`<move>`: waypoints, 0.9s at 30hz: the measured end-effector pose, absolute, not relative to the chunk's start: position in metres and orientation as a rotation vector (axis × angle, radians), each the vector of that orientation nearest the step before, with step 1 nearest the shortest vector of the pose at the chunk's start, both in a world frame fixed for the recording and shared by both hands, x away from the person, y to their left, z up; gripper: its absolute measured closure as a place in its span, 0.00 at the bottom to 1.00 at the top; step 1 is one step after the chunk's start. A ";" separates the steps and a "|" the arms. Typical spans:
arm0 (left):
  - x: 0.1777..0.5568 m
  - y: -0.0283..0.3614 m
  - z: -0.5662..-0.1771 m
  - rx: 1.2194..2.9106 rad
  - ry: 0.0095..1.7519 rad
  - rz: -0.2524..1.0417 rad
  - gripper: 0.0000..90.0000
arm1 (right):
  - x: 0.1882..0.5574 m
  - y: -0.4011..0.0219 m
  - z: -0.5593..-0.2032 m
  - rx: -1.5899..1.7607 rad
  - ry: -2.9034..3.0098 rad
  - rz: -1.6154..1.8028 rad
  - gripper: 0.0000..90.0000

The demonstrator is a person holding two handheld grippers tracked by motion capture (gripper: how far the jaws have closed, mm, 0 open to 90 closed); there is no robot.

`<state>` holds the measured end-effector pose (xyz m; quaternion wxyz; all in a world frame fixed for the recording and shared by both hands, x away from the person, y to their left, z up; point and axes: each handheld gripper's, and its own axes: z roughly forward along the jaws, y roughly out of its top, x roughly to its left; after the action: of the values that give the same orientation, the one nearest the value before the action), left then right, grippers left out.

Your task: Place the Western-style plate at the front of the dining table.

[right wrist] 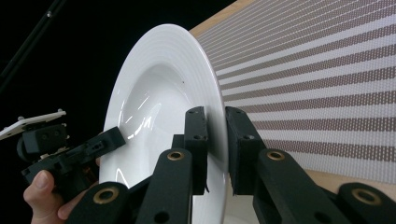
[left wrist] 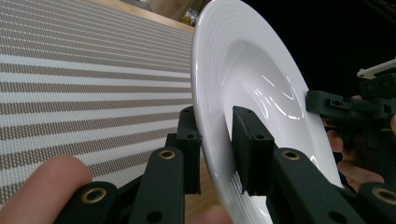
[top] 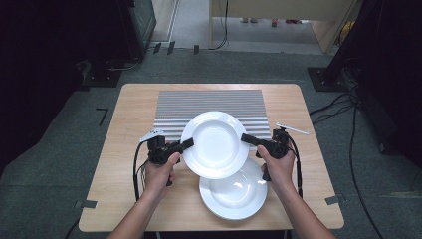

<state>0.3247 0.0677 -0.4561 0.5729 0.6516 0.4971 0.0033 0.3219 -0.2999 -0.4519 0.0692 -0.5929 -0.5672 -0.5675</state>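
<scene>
Both grippers hold a white deep plate [top: 215,143] above the table, between them. My left gripper [top: 187,145] is shut on the plate's left rim [left wrist: 212,140], one jaw on top and one under it. On the opposite rim [right wrist: 215,126] my right gripper [top: 247,139] is shut the same way. A second white plate [top: 235,191] lies on the table below and nearer the front edge, partly covered by the held one. In the left gripper view the right gripper [left wrist: 322,103] shows across the plate. In the right gripper view the left gripper [right wrist: 109,139] shows at the far rim.
A striped grey placemat [top: 209,107] lies at the back of the wooden table [top: 129,114]. Bare wood lies to the left and right of the plates. Cables trail from both grippers, and more cables run over the floor at the right.
</scene>
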 end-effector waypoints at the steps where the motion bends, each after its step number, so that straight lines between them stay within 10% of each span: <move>1: 0.327 0.068 -0.456 1.525 1.167 0.008 0.82 | 0.324 -0.299 -0.452 -1.788 -1.710 -1.707 0.90; 27: 0.384 0.071 -0.455 1.518 1.227 0.016 0.82 | 0.379 -0.289 -0.457 -1.852 -1.674 -1.686 0.89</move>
<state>0.3836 0.0711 -0.4549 0.5604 0.6442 0.5205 0.0067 0.3791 -0.2886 -0.4571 0.0646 -0.6136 -0.5544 -0.5585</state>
